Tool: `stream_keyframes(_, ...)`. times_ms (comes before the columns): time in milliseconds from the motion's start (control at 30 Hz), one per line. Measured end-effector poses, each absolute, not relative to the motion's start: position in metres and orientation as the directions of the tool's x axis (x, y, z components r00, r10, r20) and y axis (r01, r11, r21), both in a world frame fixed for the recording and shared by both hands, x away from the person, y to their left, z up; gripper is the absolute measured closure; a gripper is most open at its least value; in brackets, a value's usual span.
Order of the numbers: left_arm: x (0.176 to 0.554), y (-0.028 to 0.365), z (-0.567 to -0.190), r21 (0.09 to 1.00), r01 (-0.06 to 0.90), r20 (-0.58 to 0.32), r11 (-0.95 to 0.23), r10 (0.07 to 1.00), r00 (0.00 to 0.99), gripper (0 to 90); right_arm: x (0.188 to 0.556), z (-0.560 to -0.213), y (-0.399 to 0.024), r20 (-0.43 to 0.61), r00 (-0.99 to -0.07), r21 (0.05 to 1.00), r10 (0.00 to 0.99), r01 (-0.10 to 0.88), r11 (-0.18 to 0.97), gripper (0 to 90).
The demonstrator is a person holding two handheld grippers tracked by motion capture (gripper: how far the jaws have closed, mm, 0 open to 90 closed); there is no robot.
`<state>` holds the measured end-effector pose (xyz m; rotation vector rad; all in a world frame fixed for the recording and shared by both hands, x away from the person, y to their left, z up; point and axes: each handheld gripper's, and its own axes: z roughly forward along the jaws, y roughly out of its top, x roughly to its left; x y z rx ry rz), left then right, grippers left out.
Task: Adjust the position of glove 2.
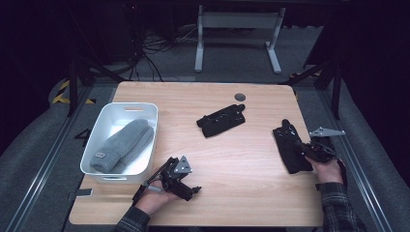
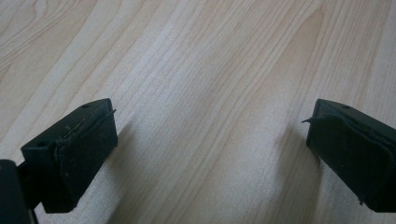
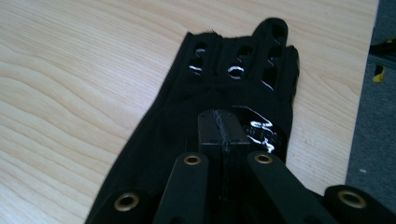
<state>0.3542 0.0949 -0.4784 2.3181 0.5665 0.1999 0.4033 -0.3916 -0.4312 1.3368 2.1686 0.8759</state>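
Nearest the lens, at the table's front edge around seven o'clock, the left gripper (image 1: 175,178) rests in the person's left hand (image 1: 153,199) with its jaws spread wide over bare wood, nothing between them. Just beyond it, at nine o'clock, a white plastic bin (image 1: 145,112) holds a grey knitted beanie (image 1: 121,145). Toward the middle of the pale wooden table (image 1: 232,193), at about twelve o'clock, lies a black fingerless glove (image 1: 221,120), untouched and well apart from both tools. At three o'clock, by the right edge, a second black fingerless glove with cut-out finger holes (image 1: 289,147) lies with its long axis running front to back, finger end pointing away from the person. The right gripper (image 1: 309,151) meets it at the right side near the cuff end, jaws clamped tight on the fabric. The bin lies far off toward nine o'clock, so any carry would likely cross the whole table. The right gripper view (image 3: 223,128) shows the pinch and the glossy print beside it; the high view shows the bin's distance.
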Motion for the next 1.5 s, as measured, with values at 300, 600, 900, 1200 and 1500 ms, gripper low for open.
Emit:
stream_keyframes(300, 0.354, 0.095, -0.478, 0.691, 0.34, -0.02, -0.638, 0.453, 0.891, 1.7, 0.403, -0.443, -0.391, -0.041, -0.45, 0.665, 0.892, 0.654, 0.361, 90.0)
stream_keyframes(600, 0.355, 0.095, -0.479, 0.691, 0.343, -0.025, -0.636, 0.453, 0.891, 1.1, 0.396, -0.445, -0.365, -0.046, -0.519, 0.65, 0.854, 0.633, 0.42, 90.0)
stream_keyframes(900, 0.355, 0.095, -0.479, 0.691, 0.342, -0.024, -0.637, 0.453, 0.891, 1.0, 0.384, -0.445, -0.335, -0.031, -0.598, 0.639, 0.801, 0.604, 0.477, 90.0)
stream_keyframes(1200, 0.355, 0.094, -0.479, 0.69, 0.341, -0.021, -0.638, 0.453, 0.891, 0.5, 0.375, -0.445, -0.307, -0.012, -0.667, 0.633, 0.745, 0.572, 0.522, 90.0)
stream_keyframes(1500, 0.355, 0.094, -0.479, 0.689, 0.342, -0.022, -0.639, 0.454, 0.891, 0.4, 0.366, -0.447, -0.277, 0.008, -0.726, 0.634, 0.688, 0.536, 0.558, 90.0)
